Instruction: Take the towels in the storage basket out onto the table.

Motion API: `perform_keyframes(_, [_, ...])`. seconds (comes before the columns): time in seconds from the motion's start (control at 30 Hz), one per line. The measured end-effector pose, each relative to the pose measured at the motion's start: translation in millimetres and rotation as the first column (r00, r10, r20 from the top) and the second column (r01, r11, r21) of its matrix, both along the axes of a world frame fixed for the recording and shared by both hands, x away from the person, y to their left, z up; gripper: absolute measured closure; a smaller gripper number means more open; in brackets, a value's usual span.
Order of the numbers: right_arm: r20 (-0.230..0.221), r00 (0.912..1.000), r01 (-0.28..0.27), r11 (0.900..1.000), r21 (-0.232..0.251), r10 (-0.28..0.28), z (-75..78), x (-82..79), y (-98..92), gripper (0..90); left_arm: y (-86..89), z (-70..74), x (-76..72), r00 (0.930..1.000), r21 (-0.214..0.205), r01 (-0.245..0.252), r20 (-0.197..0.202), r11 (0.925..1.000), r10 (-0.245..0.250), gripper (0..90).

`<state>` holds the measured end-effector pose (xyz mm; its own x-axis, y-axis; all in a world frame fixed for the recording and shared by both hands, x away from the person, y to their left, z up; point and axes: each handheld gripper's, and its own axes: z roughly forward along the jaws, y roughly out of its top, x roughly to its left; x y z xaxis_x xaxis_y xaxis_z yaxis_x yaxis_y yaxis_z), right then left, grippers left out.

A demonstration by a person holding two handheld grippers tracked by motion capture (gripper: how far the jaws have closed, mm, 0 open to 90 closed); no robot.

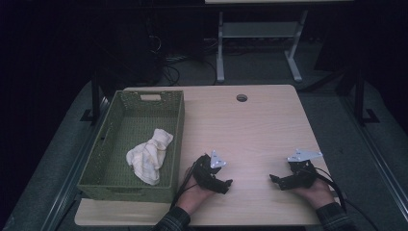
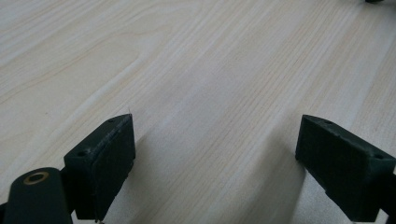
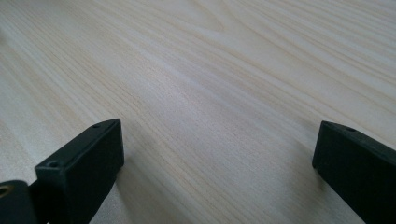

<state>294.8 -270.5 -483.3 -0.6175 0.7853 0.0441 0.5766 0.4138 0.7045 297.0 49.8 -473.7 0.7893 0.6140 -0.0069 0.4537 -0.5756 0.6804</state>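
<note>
Green woven basket [image 1: 173, 126]: far left part of wooden table [image 1: 260, 125], handle slot in far wall. Contents: one crumpled white cloth [image 1: 149, 155], lying toward near right corner, touching the floor of the basket.

Left gripper [image 1: 226, 184]: low over table just right of basket, held in left hand [image 1: 195, 195], pointing right; jaws wide apart, nothing between.

Right gripper [image 1: 274, 180]: near right part of table, held in right hand [image 1: 317, 192], pointing left toward the other; jaws wide apart, holding nothing.
</note>
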Motion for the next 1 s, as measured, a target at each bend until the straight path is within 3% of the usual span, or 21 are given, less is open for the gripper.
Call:
perform_keyframes(0.23, [0.0,1.0,0.0,1.0,0.0,0.0,0.0,0.0,0.0,1.7,5.5,9.3,0.3,0.9996,-0.007,-0.029,-0.002,0.9996,0.028,12.0])
perform_keyframes(0.3, [0.0,1.0,0.0,1.0,0.0,0.0,0.0,0.0,0.0,1.7,7.1,11.8,0.7,0.9993,0.023,-0.036,0.007,0.9991,0.036,12.0])
perform_keyframes(0.43, [0.002,1.0,-0.006,1.0,-0.005,0.006,0.0,0.8,0.1,1.7,9.7,15.0,-1.0,0.9985,0.016,-0.055,-0.001,0.9983,0.055,12.0])
perform_keyframes(0.63, [0.0,1.0,0.003,1.0,-0.001,-0.003,0.1,0.4,1.1,1.6,9.0,22.5,-1.2,0.9983,0.029,-0.055,0.022,0.9981,0.054,12.1])
perform_keyframes(1.0, [0.0,1.0,-0.001,1.0,-0.003,0.001,0.1,0.8,0.9,1.6,10.1,32.8,0.9,0.9977,0.034,-0.063,0.028,0.9974,0.062,12.1])
